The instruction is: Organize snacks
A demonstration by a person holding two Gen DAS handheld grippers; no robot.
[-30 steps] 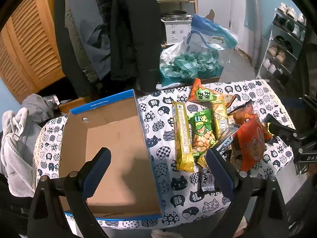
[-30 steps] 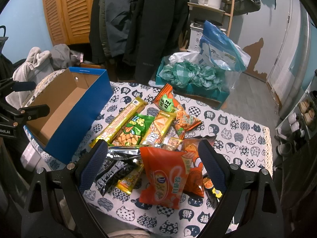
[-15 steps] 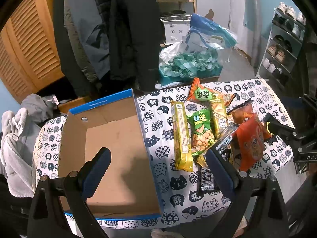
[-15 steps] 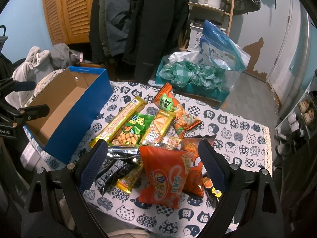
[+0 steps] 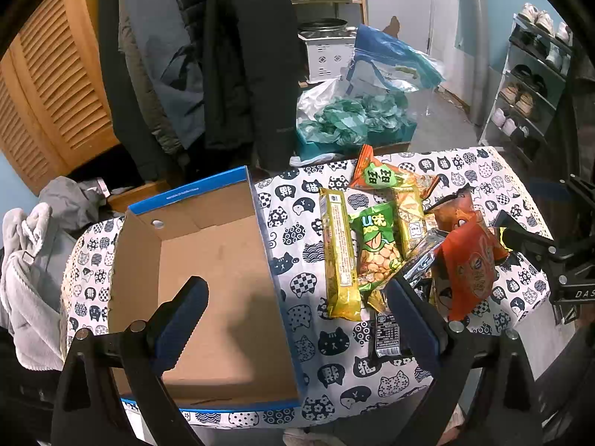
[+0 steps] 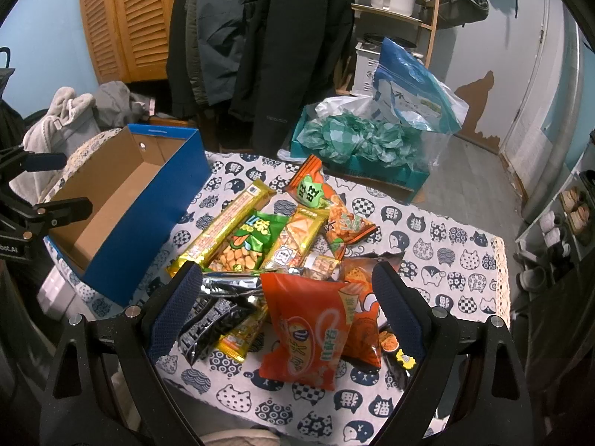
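Right gripper (image 6: 286,304): fingers spread wide, nothing between them; I have it hovering over the near edge of the snack pile.
Left gripper (image 5: 297,319): fingers also wide apart and empty, hanging over the near end of the box and the cloth beside it.
Orange chip bag (image 6: 308,327): nearest item, 6 o'clock of the pile, lying on top of a second orange bag. I judge it light, puffy and crushable; I would pinch the sealed top seam, not the belly.
Black foil packs (image 6: 215,308): 8 o'clock of the pile, partly under a yellow wrapper. Likely slippery; take by a crimped end.
Green peanut bag (image 6: 245,241): pile centre, flat, between two long gold packs. Soft, contents loose, probably shifts when lifted.
Long yellow biscuit pack (image 6: 219,230): 10 o'clock of the pile, closest to the box. Looks stiff; a mid-length grip should keep it level.
Orange-green bag (image 6: 316,193): far end, 12 o'clock.
Blue box (image 6: 171,200): 9 to 10 o'clock of the pile, open, bare cardboard floor; nothing packed yet, I judge.
Cat-print tablecloth (image 6: 446,238): under everything.
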